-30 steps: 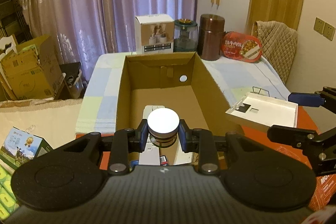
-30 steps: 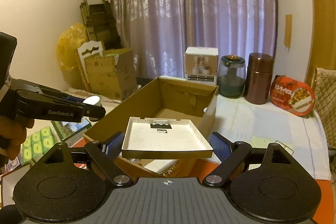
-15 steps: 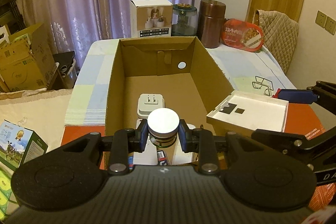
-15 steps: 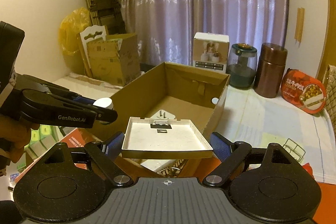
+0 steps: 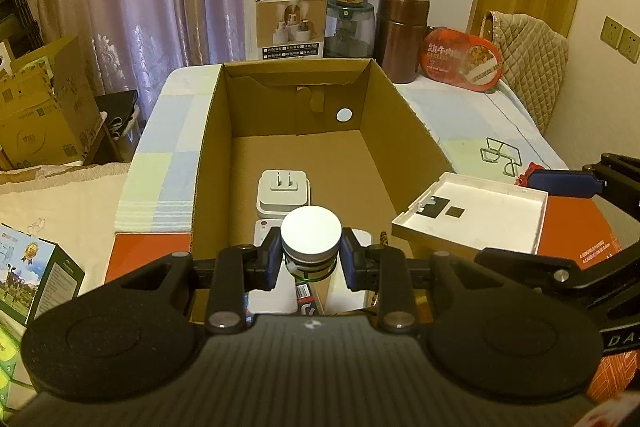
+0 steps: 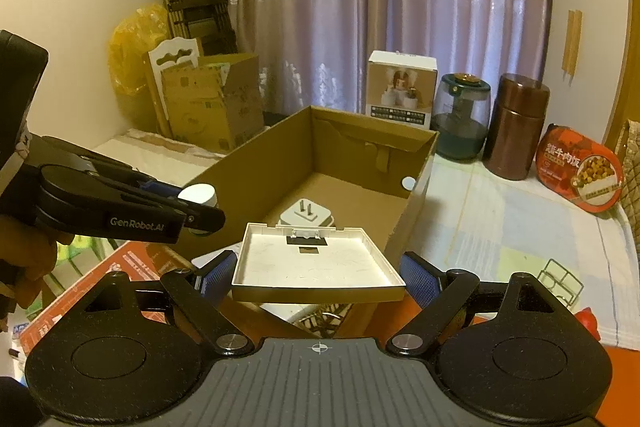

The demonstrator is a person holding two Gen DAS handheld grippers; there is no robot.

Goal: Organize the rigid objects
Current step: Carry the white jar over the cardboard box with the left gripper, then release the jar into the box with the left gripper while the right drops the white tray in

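My left gripper is shut on a small round jar with a white lid, held above the near end of an open cardboard box. Inside the box lie a white plug adapter and some flat white items partly hidden under the jar. My right gripper is shut on a shallow white square lid, held level over the box's near right corner. In the right wrist view the left gripper and its jar show at the left, beside the box wall.
Behind the box stand a white product carton, a dark glass jar, a brown canister and a red food tub. A wire rack lies on the cloth at right. Cardboard boxes stand left of the table.
Both grippers came lower and nearer the box, so more of its floor and the plug adapter shows. Jar and white lid stay gripped as before.
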